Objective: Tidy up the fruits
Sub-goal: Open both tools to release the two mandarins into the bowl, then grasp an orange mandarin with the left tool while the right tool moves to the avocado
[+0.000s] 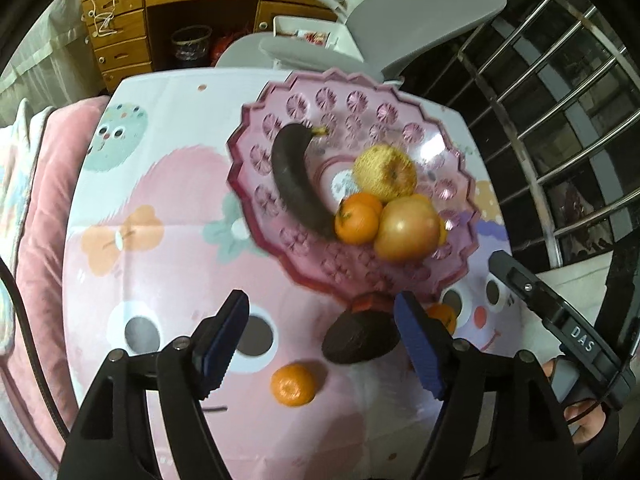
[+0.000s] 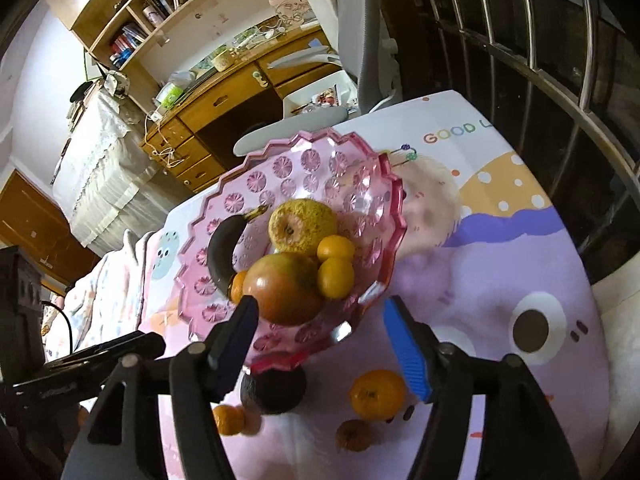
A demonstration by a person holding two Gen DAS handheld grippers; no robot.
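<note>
Left gripper: jaws spread wide, empty, low over the tablecloth.
Right gripper: jaws apart, empty, near the bowl's front rim.
Nearest fruit: loose mandarin just ahead, between the left jaws.
Avocado: dark, beside the right pad, touching the bowl's foot.
Handling: mandarin probably light and soft-skinned; grip across its middle, gently.
Pink fruit bowl: beyond, holding blackened banana, apples, mandarins.

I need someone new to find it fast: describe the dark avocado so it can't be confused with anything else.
Start at the pink scalloped fruit bowl on the cartoon tablecloth. On the cloth just outside its near rim lies the avocado. It is the only dark, rough-skinned, egg-shaped fruit there; the loose tangerines nearby are bright orange, and the dark banana lies inside the bowl.
</note>
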